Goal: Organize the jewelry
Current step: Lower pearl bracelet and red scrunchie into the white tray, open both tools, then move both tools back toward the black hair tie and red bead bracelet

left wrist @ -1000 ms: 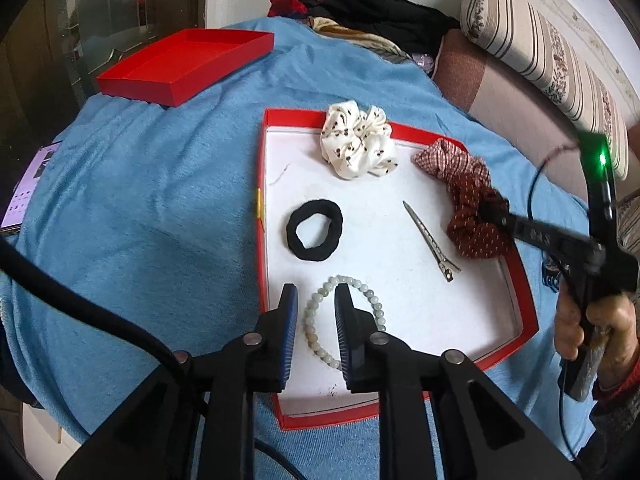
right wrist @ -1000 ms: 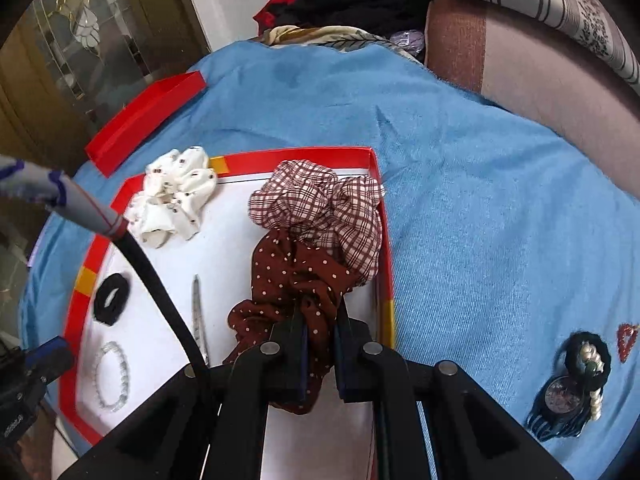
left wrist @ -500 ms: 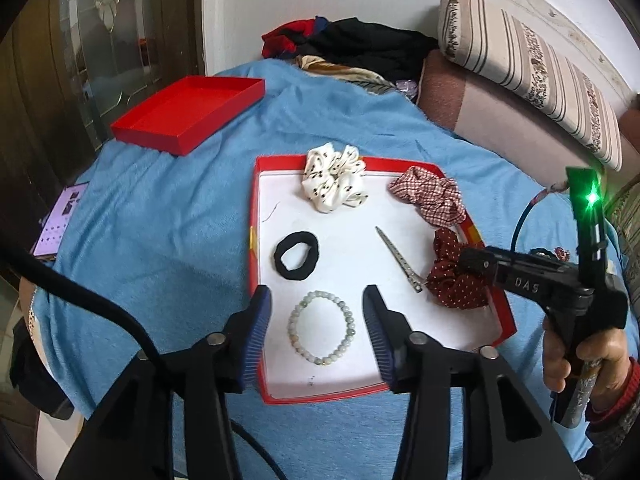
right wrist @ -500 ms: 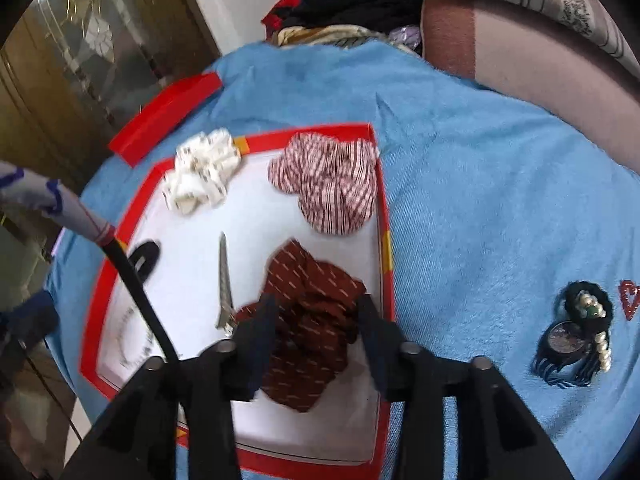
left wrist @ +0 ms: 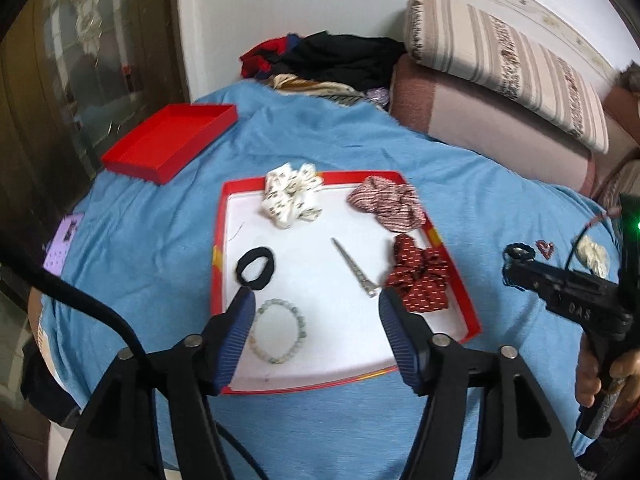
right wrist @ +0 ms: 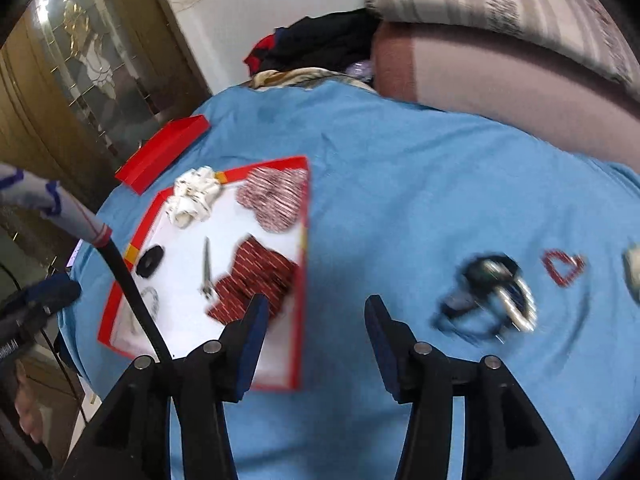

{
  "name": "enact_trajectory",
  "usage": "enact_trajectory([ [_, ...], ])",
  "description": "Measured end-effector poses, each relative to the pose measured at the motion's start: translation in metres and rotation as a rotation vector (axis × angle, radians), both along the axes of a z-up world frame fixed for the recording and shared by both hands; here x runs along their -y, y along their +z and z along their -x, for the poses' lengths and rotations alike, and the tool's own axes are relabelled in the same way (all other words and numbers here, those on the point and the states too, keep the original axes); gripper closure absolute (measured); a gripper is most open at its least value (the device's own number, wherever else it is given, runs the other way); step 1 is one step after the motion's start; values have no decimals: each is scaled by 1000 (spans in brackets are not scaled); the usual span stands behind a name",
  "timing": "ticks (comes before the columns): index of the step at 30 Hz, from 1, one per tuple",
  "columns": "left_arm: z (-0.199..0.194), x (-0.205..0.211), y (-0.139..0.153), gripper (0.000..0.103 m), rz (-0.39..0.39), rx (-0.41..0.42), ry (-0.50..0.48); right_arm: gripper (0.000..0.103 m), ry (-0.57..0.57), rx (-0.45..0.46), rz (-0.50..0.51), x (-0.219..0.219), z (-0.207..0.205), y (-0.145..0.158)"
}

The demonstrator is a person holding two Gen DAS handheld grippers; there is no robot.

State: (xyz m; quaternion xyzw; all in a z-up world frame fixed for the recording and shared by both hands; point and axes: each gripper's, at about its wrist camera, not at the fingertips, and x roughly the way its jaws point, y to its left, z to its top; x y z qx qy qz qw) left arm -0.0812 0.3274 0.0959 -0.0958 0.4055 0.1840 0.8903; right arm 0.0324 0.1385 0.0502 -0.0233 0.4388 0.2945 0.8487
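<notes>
Dark hair clips [right wrist: 486, 300] motion-blurred, cream scrunchie [right wrist: 633, 272] cut by right edge

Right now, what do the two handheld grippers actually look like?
Both are black plastic tools. The left gripper has two angular arms with silver pivot screws, ribbed dark blue pads and a black cable. The right gripper matches; seen from the left camera it has a pistol-style body with pale lettering and a green light.

Red tray [left wrist: 460, 280] holding three scrunchies [left wrist: 292, 194], one black hair tie [left wrist: 256, 268], one bead bracelet [left wrist: 278, 330], one metal clip [left wrist: 354, 268]; one red lid [left wrist: 168, 142] lying beside; two tools [left wrist: 316, 300] hovering.
</notes>
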Motion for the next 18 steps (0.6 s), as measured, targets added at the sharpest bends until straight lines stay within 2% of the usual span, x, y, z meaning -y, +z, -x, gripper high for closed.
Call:
enact_trajectory([
  [6, -15, 52, 2, 36, -83, -16, -65, 49, -84, -4, 18, 60, 14, -14],
  [14, -38, 122, -3, 36, -130, -44, -193, 49, -218, -33, 1, 149, 17, -23],
  [18, -50, 148, -7, 36, -125, -54, -239, 49, -273, -30, 1, 185, 18, -25],
])
